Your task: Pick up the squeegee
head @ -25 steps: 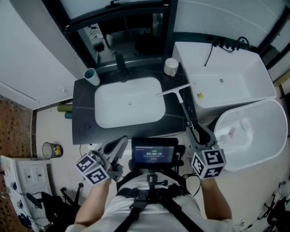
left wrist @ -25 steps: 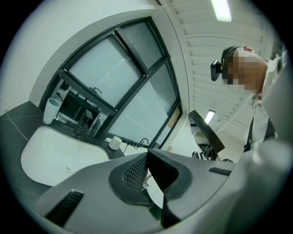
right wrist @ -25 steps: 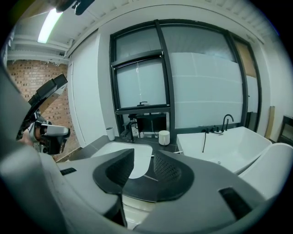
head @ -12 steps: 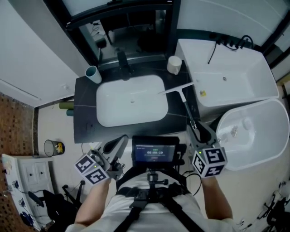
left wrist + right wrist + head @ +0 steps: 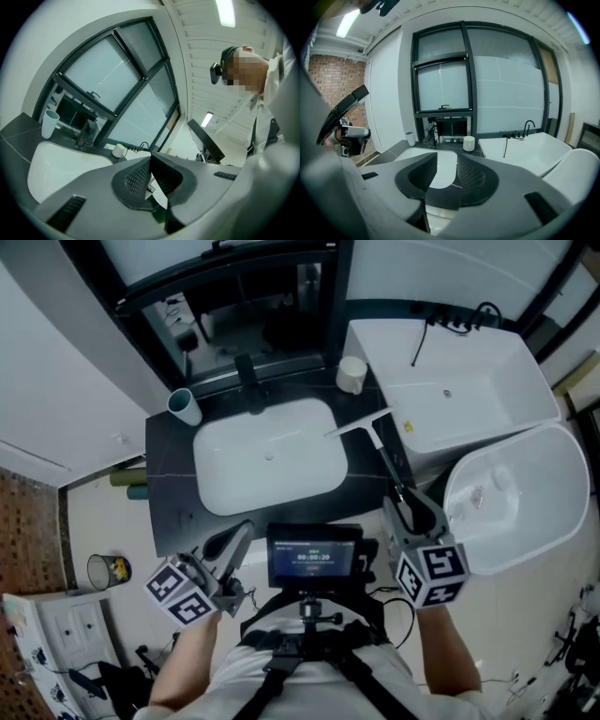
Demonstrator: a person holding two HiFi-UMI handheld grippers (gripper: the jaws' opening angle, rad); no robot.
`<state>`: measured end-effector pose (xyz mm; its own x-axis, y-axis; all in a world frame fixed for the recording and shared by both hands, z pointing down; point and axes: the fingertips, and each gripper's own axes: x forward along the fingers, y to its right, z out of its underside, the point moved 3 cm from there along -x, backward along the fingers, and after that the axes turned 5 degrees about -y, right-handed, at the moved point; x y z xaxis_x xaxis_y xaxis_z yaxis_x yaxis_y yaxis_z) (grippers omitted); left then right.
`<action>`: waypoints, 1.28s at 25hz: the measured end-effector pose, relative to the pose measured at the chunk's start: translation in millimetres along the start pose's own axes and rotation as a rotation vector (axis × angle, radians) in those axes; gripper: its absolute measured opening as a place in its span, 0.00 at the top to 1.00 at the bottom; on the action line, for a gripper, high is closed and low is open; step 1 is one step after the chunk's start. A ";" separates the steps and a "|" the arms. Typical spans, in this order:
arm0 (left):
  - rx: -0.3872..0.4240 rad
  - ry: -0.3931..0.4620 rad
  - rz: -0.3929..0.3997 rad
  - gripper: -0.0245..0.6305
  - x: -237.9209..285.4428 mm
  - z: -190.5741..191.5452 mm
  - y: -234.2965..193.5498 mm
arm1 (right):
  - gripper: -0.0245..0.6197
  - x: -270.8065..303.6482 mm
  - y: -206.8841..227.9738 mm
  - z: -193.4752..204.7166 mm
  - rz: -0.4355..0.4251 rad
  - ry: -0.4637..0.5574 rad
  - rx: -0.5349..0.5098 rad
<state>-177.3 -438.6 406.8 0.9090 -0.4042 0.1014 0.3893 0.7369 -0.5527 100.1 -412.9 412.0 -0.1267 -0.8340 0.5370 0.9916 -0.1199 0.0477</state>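
Off the desk's (image 5: 169, 488) near left edge, the left hand-held gripper (image 5: 230, 535) hangs closed and empty. Right of the basin (image 5: 267, 460), the squeegee (image 5: 382, 451) lies ungripped, its handle pointing toward the right hand-held gripper (image 5: 412, 510), whose jaws gape just short of it. Grasp and lift remain. The bathtub (image 5: 469, 399) crowds the desk's right edge, leaving a narrow strip.

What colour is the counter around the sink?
Dark grey, nearly black counter; head view shows it best.
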 end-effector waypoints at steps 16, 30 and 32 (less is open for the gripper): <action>0.014 0.085 -0.061 0.97 21.6 -20.4 10.4 | 0.68 -26.3 32.6 -69.3 -0.030 0.134 -0.129; 0.022 0.066 -0.078 0.97 33.1 -17.5 10.1 | 0.67 1.0 58.3 -56.8 0.012 0.101 -0.130; 0.021 0.059 -0.090 0.97 31.8 -15.2 7.0 | 0.67 7.0 60.4 -50.3 0.015 0.089 -0.128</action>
<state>-147.9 -454.6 393.6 0.8602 -0.4999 0.1007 0.4725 0.7073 -0.5258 157.8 -453.0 376.3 -0.1191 -0.8802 0.4595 0.9830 -0.1697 -0.0703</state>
